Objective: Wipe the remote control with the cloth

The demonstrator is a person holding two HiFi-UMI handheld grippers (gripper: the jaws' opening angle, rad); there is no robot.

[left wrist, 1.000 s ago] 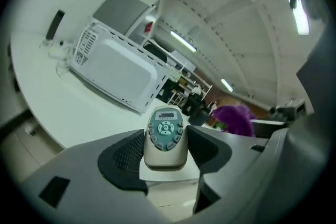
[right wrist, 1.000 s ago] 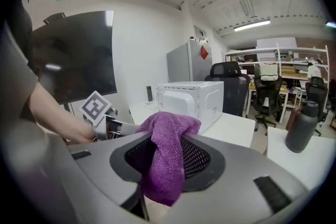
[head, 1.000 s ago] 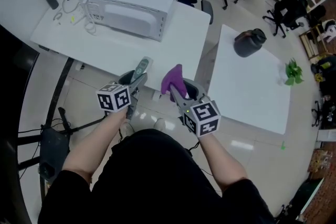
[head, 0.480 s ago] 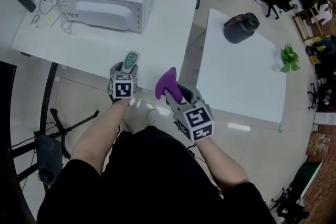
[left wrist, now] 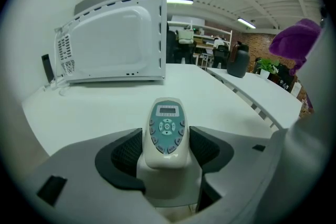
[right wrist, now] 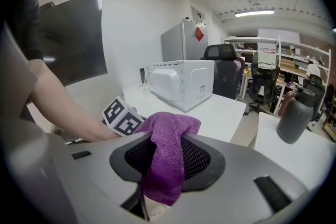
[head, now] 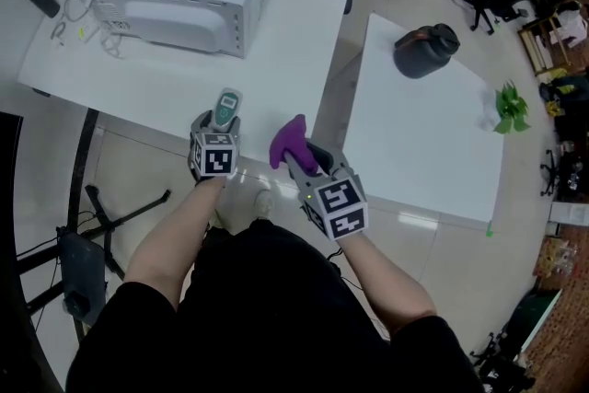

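Our right gripper (right wrist: 168,157) is clamped on the purple cloth (right wrist: 169,139), which we hold up off the table (head: 276,60). Our left gripper (left wrist: 165,155) has its jaws opening, with the remote (left wrist: 167,126) between them, face up at the table's near edge. The cloth is just right of the remote, apart from it. The microwave (left wrist: 113,44) stands further back, and a dark bottle (head: 423,49) on the next table.

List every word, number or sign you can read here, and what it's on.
Nothing is legible.
Remote control: display and button marks too small to read.
Microwave: side label blurred.
Red sign on the grey cabinet: unreadable.
Marker cubes: square patterns only, no text.
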